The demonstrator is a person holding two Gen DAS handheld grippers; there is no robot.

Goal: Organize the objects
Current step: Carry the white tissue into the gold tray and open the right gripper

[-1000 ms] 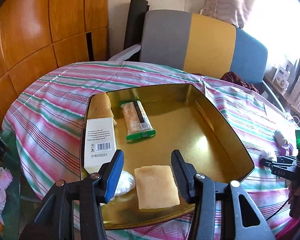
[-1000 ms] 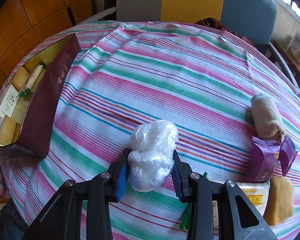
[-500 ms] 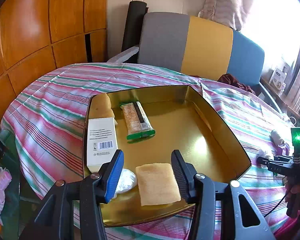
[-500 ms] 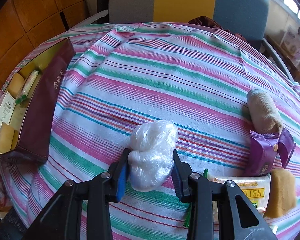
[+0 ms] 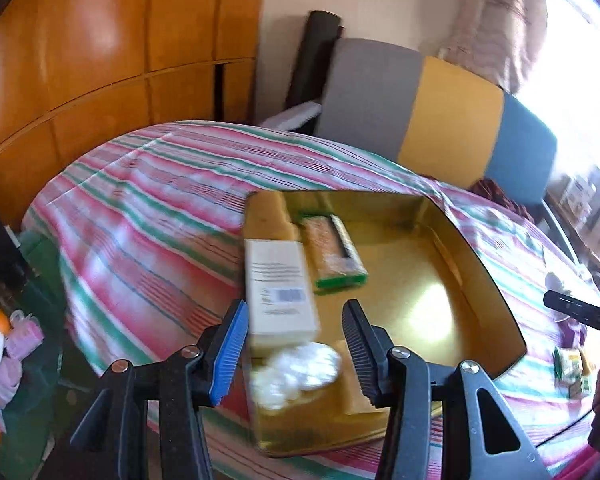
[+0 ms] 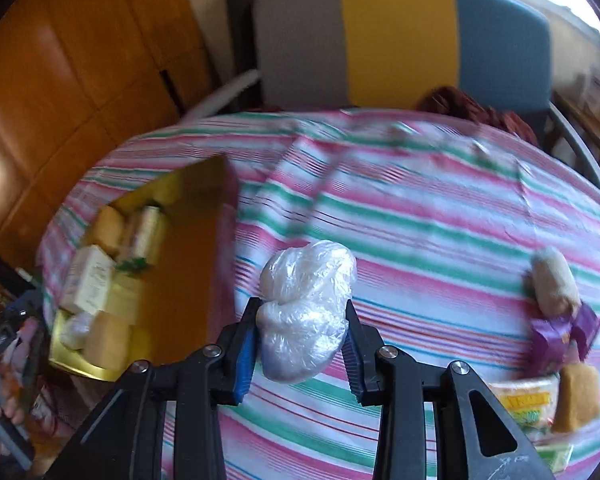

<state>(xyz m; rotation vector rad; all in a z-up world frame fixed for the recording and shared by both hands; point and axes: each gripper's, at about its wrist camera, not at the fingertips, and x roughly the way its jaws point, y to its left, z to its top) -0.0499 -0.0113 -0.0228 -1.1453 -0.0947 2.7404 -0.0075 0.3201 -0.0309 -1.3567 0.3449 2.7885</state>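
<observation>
My right gripper (image 6: 300, 344) is shut on a white plastic-wrapped bundle (image 6: 306, 312) and holds it above the striped tablecloth (image 6: 420, 220). The gold tray (image 5: 484, 280) lies on the table; it also shows at the left of the right wrist view (image 6: 188, 264). In the tray are a white box (image 5: 280, 288), a green-ended bar (image 5: 334, 256), a yellow block (image 5: 270, 216) and a white wrapped lump (image 5: 296, 372). My left gripper (image 5: 294, 348) is open and empty above the tray's near left corner.
A beige roll (image 6: 556, 280), a purple packet (image 6: 560, 332), a yellow block (image 6: 578, 398) and a yellow-green packet (image 6: 524, 404) lie at the table's right. A grey, yellow and blue chair (image 6: 400, 40) stands behind. Wooden panels (image 5: 100, 60) are on the left.
The right gripper has lifted the wrapped bundle off the cloth and tilted up, toward the tray. The left gripper has shifted left off the yellow slab, over the white box and lump.
</observation>
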